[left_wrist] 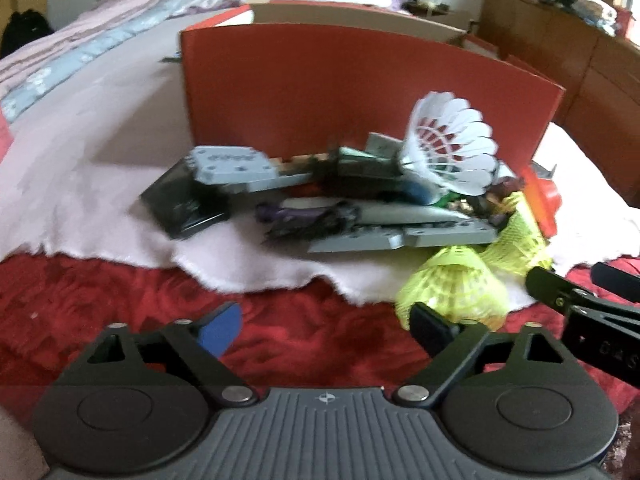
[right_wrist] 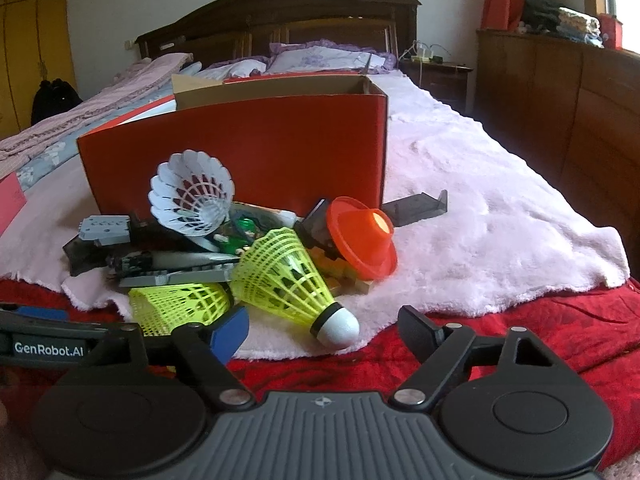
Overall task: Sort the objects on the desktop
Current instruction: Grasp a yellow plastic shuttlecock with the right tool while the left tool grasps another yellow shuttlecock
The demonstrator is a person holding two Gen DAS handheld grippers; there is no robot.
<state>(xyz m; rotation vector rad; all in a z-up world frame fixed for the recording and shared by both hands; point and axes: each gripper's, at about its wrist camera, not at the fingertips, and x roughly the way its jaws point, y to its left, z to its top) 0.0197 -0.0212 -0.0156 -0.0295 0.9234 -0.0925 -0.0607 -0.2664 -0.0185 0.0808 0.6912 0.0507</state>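
Bedroom scene: a white fluffy blanket [right_wrist: 460, 216] over a red bedspread [right_wrist: 520, 332] holds a jumbled pile in front of an open red box [right_wrist: 240, 152]. Both claws are spread and hold nothing. From the right gripper [right_wrist: 324, 330], a yellow shuttlecock [right_wrist: 288, 276] lies at twelve o'clock, an orange cone [right_wrist: 360, 240] at one. The left gripper [left_wrist: 324, 326] has a second yellow shuttlecock [left_wrist: 456, 284] at two o'clock. Risks: the two grippers, nearly touching, could collide; the white shuttlecock [right_wrist: 192, 196] perched on top could tumble if the pile is nudged.
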